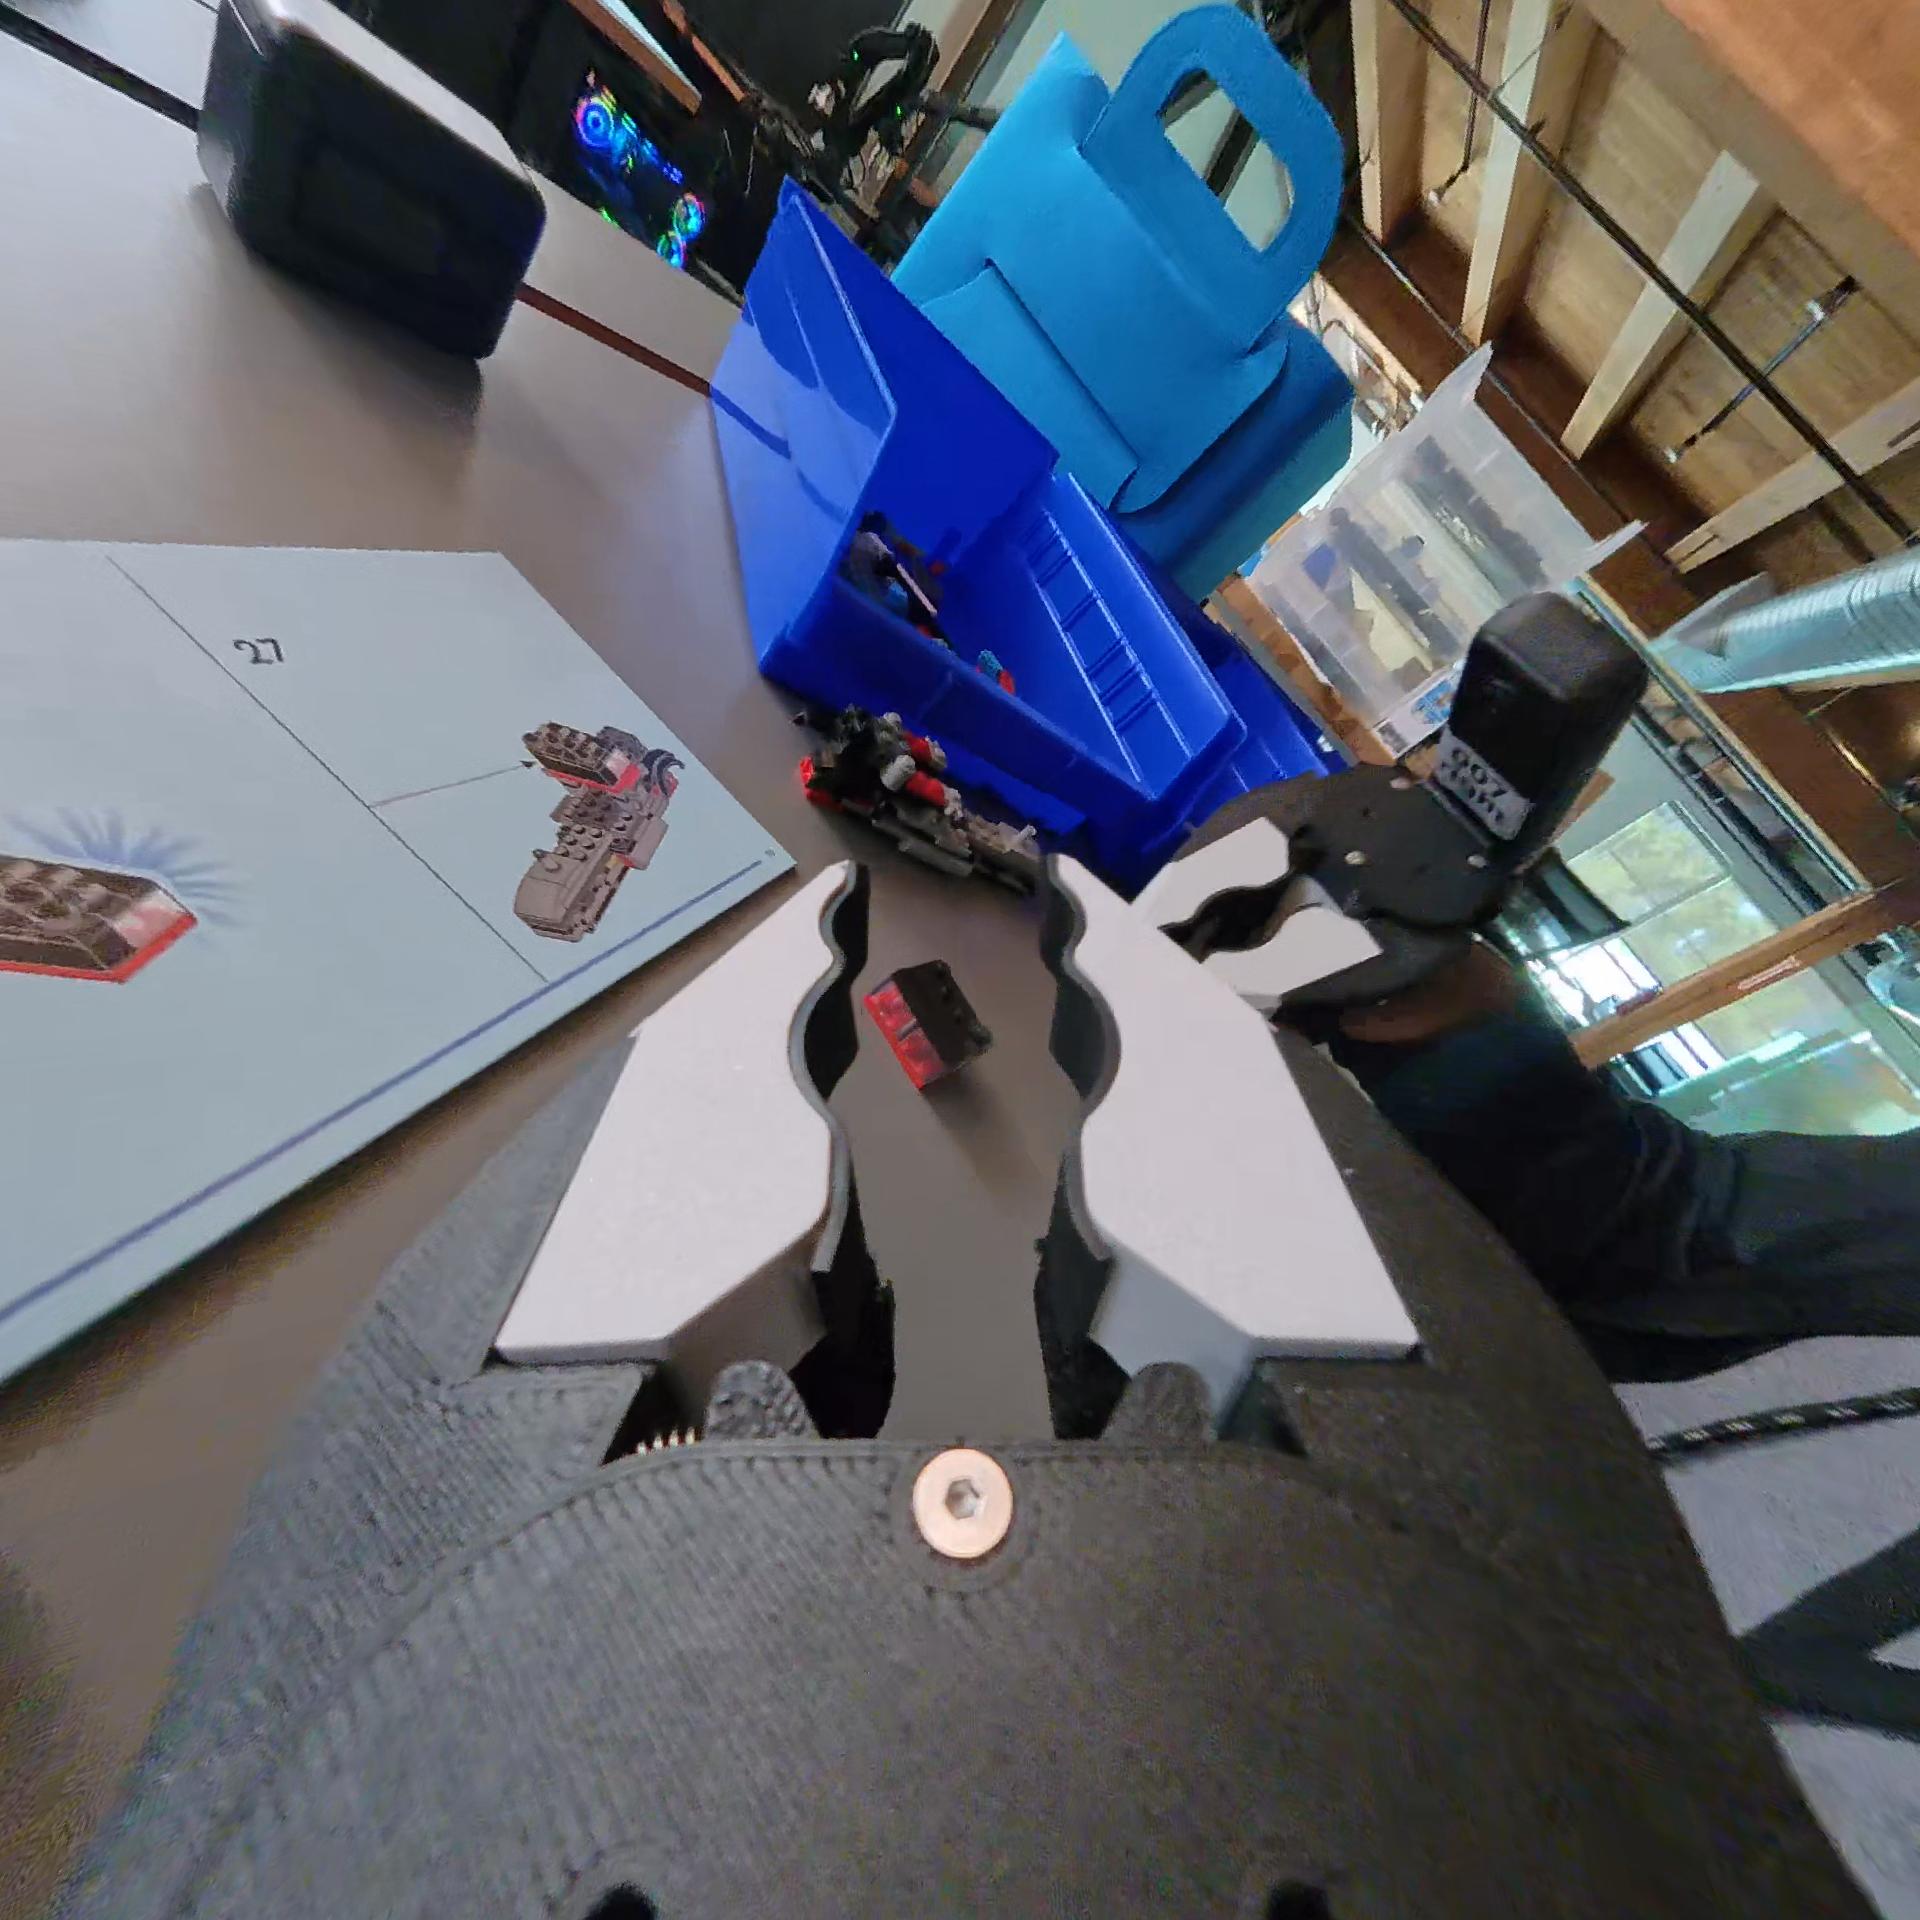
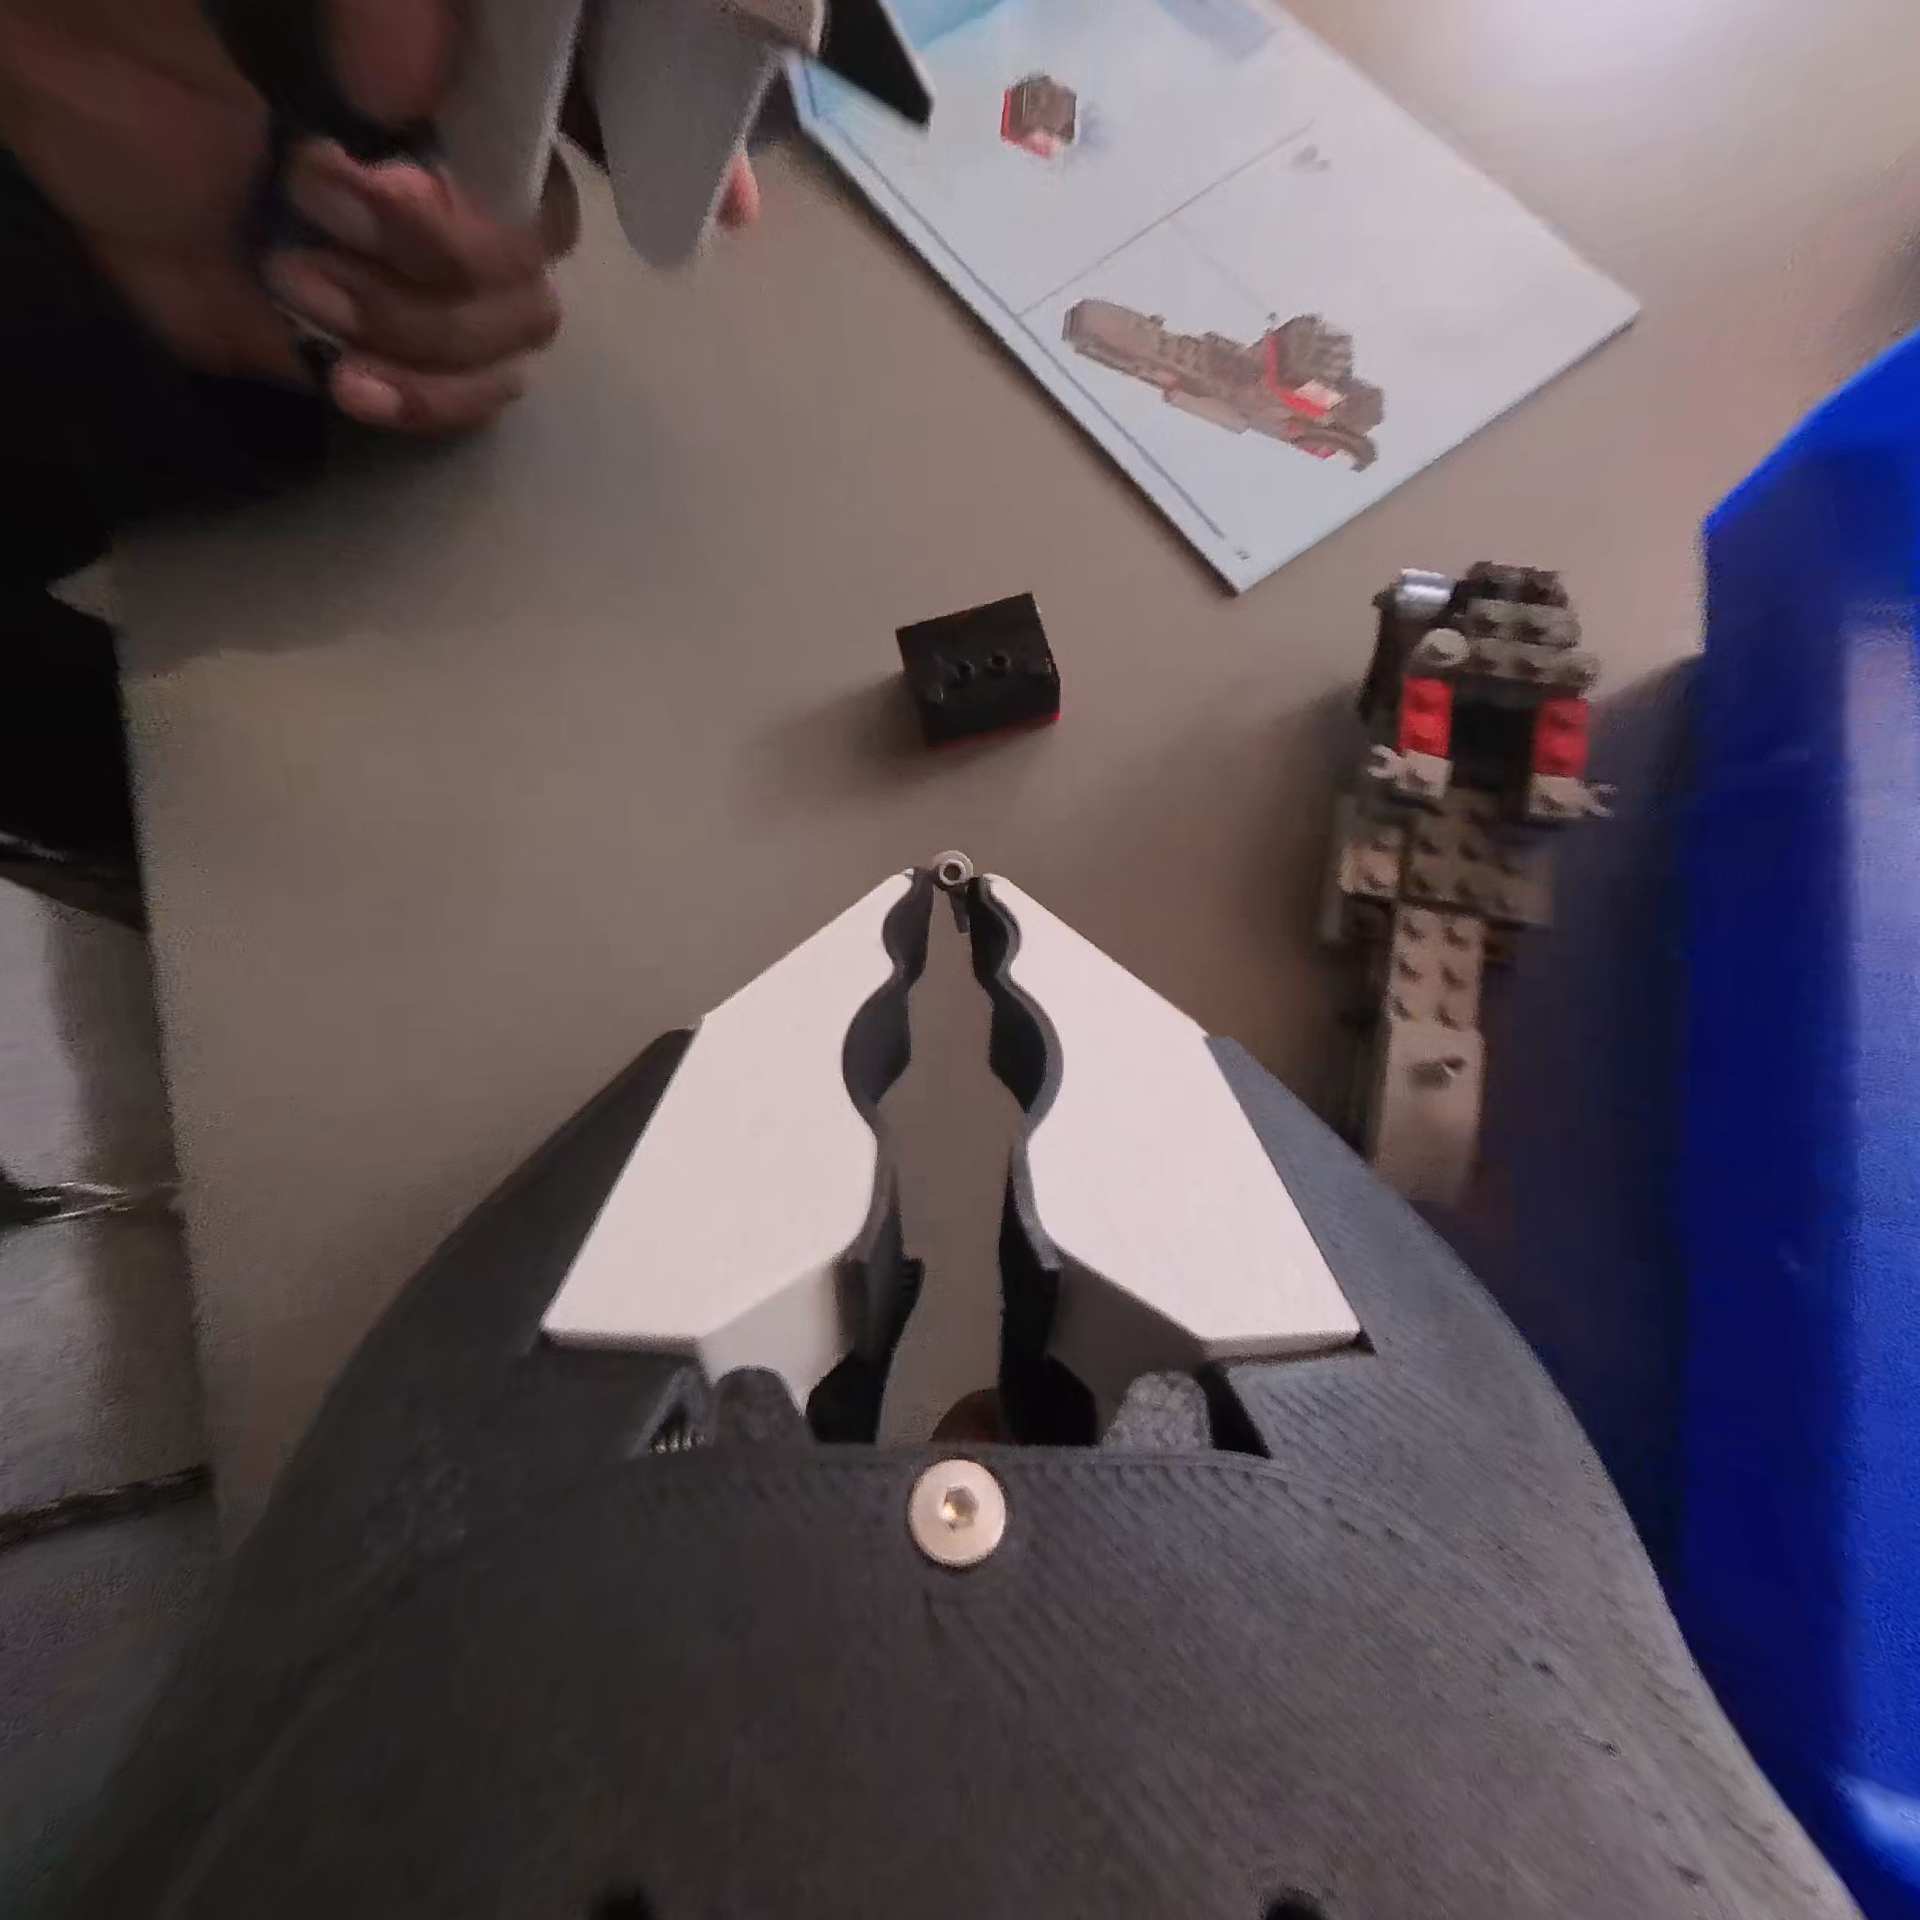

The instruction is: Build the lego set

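Observation:
A small black and red brick assembly (image 1: 928, 1023) lies on the grey table between the fingers of my open left gripper (image 1: 956, 894), touching neither. In the right wrist view it (image 2: 977, 667) lies ahead of my right gripper (image 2: 951, 878), which is shut on a tiny grey round piece (image 2: 950, 867) at its tips. The partly built grey, black and red model (image 2: 1455, 831) lies right of it, next to the blue bin; it also shows in the left wrist view (image 1: 914, 800). The right gripper shows in the left wrist view (image 1: 1195, 914).
The open instruction booklet (image 1: 312, 831) lies on the left of the table, also in the right wrist view (image 2: 1299, 260). A blue bin (image 1: 935, 540) holding loose pieces stands behind the model. A black box (image 1: 364, 177) stands at the back left. A person's hand (image 2: 395, 270) holds the left gripper.

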`<state>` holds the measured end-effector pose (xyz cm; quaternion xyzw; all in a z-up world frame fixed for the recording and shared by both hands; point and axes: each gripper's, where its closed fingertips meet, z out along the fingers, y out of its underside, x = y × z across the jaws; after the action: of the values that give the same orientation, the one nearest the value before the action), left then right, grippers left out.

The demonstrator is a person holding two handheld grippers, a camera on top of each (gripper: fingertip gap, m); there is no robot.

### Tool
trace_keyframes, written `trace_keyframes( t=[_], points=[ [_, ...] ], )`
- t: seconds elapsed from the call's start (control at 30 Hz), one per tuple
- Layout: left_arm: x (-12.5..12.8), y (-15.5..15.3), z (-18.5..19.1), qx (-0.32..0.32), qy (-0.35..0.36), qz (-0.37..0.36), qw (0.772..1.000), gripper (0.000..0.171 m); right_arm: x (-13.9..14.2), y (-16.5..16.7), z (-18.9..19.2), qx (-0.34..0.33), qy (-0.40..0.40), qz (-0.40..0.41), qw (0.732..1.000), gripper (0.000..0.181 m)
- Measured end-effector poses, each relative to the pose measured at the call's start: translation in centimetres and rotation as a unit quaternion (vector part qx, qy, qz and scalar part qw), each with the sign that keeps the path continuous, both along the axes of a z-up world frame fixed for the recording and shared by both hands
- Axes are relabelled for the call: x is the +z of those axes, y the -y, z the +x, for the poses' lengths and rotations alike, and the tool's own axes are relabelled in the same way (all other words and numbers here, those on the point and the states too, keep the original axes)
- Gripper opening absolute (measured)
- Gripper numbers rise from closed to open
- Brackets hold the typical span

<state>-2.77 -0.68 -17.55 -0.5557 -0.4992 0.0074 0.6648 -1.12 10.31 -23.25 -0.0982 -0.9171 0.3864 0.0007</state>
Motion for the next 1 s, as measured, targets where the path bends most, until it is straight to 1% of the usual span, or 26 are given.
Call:
trace_keyframes(
  t=[0.13, 0.23, 0.3, 0.37, 0.4, 0.43, 0.5, 0.57, 0.63, 0.67, 0.73, 0.8, 0.9, 0.97, 1.0],
  points=[
    [0.8, 0.5, -0.8, -0.028, -0.002, -0.010, 1.000, 0.034, -2.3, 1.3, -0.2, 0.005, -0.008, 0.053, 0.999, 0.009],
    [0.5, 0.1, -0.8, -0.048, -0.005, -0.019, 0.999, 0.034, -2.3, 1.8, -0.3, 0.003, -0.010, 0.060, 0.998, 0.012],
    [0.1, 0.1, -0.7, -0.050, -0.005, -0.003, 0.999, 0.035, -1.4, 1.9, -0.7, 0.001, -0.020, 0.049, 0.999, 0.023],
    [-0.4, 0.1, -0.6, -0.050, 0.002, 0.011, 0.999, 0.034, 0.0, 2.5, -1.1, 0.007, -0.029, 0.015, 0.999, 0.033],
    [0.0, 0.1, -0.5, -0.054, -0.007, 0.015, 0.998, 0.035, 0.5, 2.9, -1.1, 0.015, -0.033, 0.001, 0.999, 0.039],
    [0.1, 0.2, -0.5, -0.051, -0.013, 0.013, 0.999, 0.035, 0.8, 3.4, -1.3, 0.024, -0.040, -0.007, 0.999, 0.044],
    [-0.2, -0.1, -0.4, -0.056, -0.006, 0.006, 0.998, 0.035, 0.1, 4.3, -1.6, 0.044, -0.049, 0.002, 0.998, 0.049],
    [-0.7, -0.4, -0.4, -0.060, 0.001, -0.009, 0.998, 0.035, -1.0, 5.0, -1.8, 0.060, -0.050, 0.023, 0.997, 0.048],
    [-1.2, -0.6, -0.4, -0.063, 0.016, -0.016, 0.998, 0.035, -1.7, 5.4, -1.7, 0.076, -0.046, 0.031, 0.996, 0.037],
    [-1.4, -0.8, -0.4, -0.065, 0.027, -0.015, 0.997, 0.035, -1.6, 5.6, -1.6, 0.084, -0.046, 0.026, 0.995, 0.036],
    [-1.9, -1.2, -0.5, -0.072, 0.063, 0.001, 0.995, 0.035, -1.1, 5.6, -1.7, 0.091, -0.054, 0.008, 0.994, 0.036],
    [-2.5, -1.9, -0.5, -0.086, 0.109, 0.032, 0.990, 0.035, 0.3, 5.6, -2.1, 0.095, -0.074, -0.031, 0.992, 0.036],
    [-1.8, -3.5, -0.5, -0.114, 0.140, 0.110, 0.977, 0.037, 2.7, 5.5, -2.1, 0.114, -0.118, -0.083, 0.983, 0.036],
    [-1.3, -4.6, -0.5, -0.135, 0.158, 0.154, 0.966, 0.039, 3.3, 5.6, -1.6, 0.135, -0.145, -0.096, 0.975, 0.036],
    [-1.4, -5.1, -0.4, -0.143, 0.166, 0.161, 0.962, 0.040, 3.4, 5.6, -1.3, 0.146, -0.160, -0.098, 0.971, 0.036]
  ],
)
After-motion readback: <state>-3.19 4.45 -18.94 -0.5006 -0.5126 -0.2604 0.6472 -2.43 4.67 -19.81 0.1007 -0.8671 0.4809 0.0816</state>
